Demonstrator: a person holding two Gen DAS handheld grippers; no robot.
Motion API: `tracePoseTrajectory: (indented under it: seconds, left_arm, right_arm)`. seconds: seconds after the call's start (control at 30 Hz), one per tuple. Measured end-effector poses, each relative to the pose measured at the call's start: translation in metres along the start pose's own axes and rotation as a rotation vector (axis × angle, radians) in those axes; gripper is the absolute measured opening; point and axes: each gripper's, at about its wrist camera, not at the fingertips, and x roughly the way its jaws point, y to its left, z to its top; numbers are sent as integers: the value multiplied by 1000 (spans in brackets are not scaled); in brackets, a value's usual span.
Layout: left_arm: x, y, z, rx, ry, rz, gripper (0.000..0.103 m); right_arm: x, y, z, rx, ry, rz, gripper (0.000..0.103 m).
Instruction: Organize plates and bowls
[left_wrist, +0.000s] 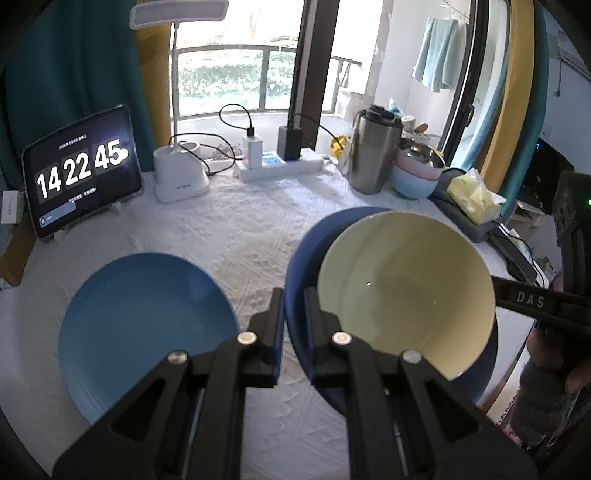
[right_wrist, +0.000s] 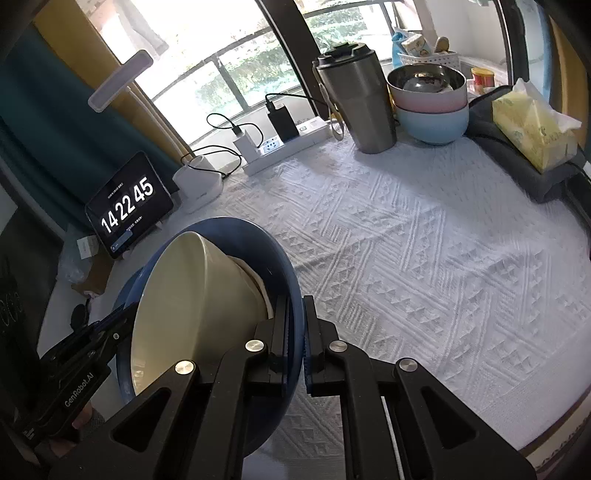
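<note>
Tablet (left_wrist: 83, 168) far left on the table (left_wrist: 236, 229), clock showing. Light blue plate (left_wrist: 147, 332) lies flat on the cloth, left of centre. Left tool (left_wrist: 293, 317) clenched on the near rim of the dark blue plate (left_wrist: 303, 266); that plate is tilted, off the cloth. Cream bowl (left_wrist: 406, 291) sits inside it, leaning with it. Right tool (right_wrist: 294, 328) clamps the same plate's opposite rim. Steel mug (left_wrist: 373, 151) and stacked bowls (left_wrist: 415, 173) at the far right, tissue pack (left_wrist: 474, 199) beside them.
</note>
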Motion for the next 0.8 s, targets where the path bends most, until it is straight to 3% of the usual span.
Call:
tracePoseTrajectory:
  seconds: [0.8]
  left_arm:
    - [-31,44,9,-64,-68,19,8]
  right_arm:
    - [0,58,14,-77,-8,24,8]
